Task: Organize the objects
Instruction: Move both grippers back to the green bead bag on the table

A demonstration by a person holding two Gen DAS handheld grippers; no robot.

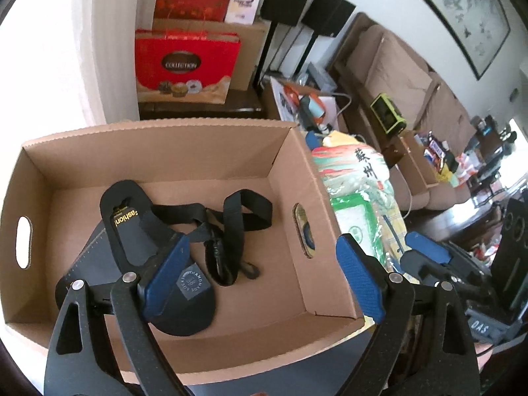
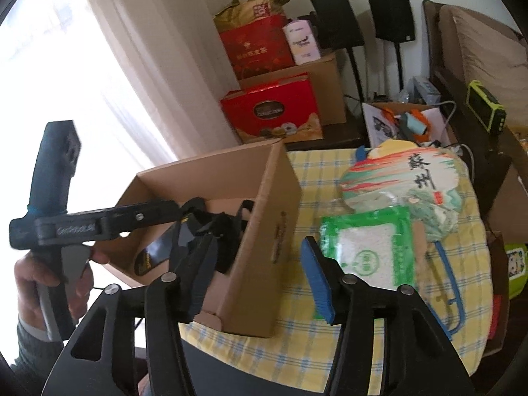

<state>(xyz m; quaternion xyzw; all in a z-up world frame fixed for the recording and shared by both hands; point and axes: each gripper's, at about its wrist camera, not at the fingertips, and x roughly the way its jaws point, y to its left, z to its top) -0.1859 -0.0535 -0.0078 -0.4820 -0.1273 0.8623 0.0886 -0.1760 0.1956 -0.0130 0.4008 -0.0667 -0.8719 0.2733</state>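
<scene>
Over a table draped in a yellow checked cloth [image 2: 297, 326], both tongs angled downward; left gripper [image 1: 264, 280] spread wide above an open cardboard box [image 1: 298, 165], clasping nothing; right gripper [image 2: 254, 283] part open and empty, straddling the box's near wall; left hand [image 2: 49, 277] wrapped round its handle. Beside the box, a painted round fan [image 2: 396, 181] overlapped by a green packet [image 2: 369, 247]. Inside the box, a black sandal [image 1: 138, 227] with tangled straps [image 1: 231, 224].
</scene>
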